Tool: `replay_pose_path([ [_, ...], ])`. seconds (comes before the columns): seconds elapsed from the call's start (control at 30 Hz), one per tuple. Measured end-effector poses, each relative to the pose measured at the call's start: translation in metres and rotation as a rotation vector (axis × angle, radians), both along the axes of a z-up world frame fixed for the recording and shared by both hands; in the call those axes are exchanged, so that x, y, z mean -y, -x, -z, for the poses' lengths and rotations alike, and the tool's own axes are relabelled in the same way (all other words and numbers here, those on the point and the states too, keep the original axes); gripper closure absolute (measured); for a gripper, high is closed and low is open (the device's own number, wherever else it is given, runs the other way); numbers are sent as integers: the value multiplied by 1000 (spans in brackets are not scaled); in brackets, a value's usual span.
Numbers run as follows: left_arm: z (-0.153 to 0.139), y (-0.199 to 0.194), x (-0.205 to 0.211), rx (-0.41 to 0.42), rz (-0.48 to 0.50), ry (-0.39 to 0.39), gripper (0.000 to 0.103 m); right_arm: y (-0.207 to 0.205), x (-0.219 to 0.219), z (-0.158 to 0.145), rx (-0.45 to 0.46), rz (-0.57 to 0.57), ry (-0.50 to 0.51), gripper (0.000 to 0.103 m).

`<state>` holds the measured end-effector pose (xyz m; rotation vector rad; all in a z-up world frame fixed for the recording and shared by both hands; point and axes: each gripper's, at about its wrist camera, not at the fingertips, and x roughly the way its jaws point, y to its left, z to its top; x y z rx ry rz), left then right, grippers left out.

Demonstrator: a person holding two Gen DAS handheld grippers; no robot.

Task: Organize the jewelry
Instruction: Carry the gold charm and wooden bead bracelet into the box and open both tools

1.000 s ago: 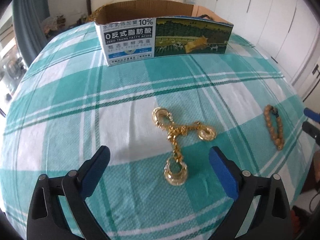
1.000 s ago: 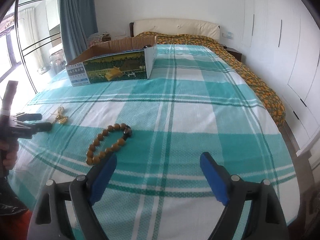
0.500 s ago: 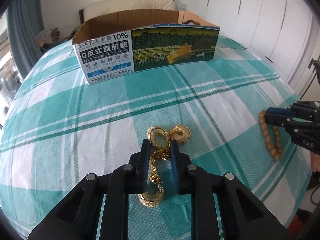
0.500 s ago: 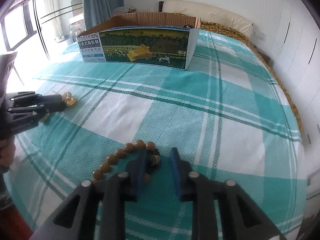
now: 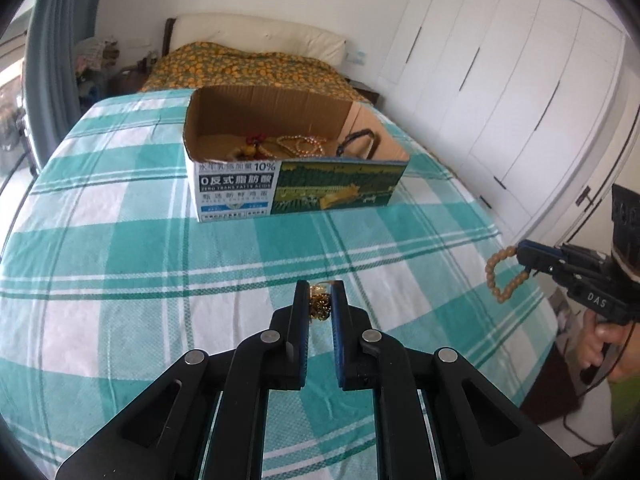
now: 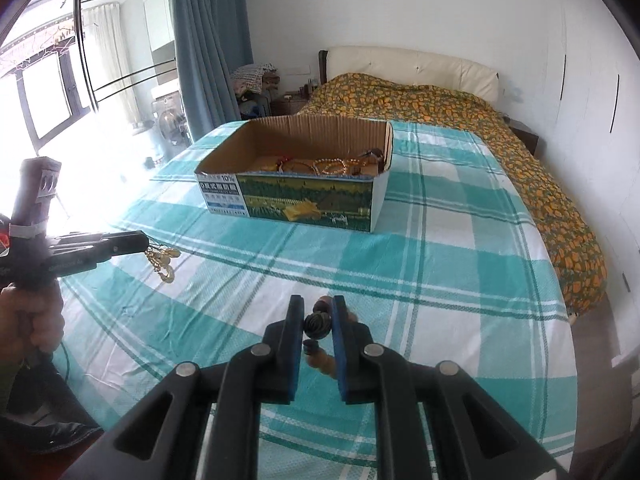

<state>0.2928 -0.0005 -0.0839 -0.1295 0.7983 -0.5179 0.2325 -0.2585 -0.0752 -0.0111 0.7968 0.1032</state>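
Note:
My left gripper (image 5: 318, 292) is shut on a gold chain with ring-shaped pieces (image 5: 320, 307), lifted off the checked bedspread. In the right wrist view the same chain (image 6: 162, 261) dangles from the left gripper (image 6: 141, 242) at the far left. A wooden bead bracelet, held by its dark carved bead (image 6: 316, 326), sits between the blue pads of my right gripper (image 6: 316, 305), which is shut on it. The bracelet's loop (image 5: 502, 276) hangs from the right gripper (image 5: 521, 257) at the right edge of the left wrist view. An open cardboard box (image 5: 296, 188) stands further up the bed.
The box (image 6: 296, 202) holds several other bead strings and bracelets (image 5: 298, 144). A teal and white checked spread (image 5: 120, 280) covers the bed, with an orange patterned quilt (image 6: 500, 120) beyond. White wardrobe doors (image 5: 500, 100) line the right side; a window and curtain (image 6: 208, 40) stand left.
Both grippers went from wide open over the jewelry to shut on it. Both then rose, lifting the gold chain and the bead bracelet off the bedspread; the box interior now shows.

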Motion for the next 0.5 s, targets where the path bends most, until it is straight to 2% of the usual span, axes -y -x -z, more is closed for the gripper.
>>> replay_pose_path([
  [0.2,-41,-22,-9,-9,-10,51,95,-20,-2,-34,11,-49,-46,89],
  [0.4,-98,-70,-5,53,-25,29,95,-67,-3,-80,62,-85,-75,89],
  [0.5,-113,-105,0,70,-41,6,95,-100,-2,-98,79,-84,-76,89],
])
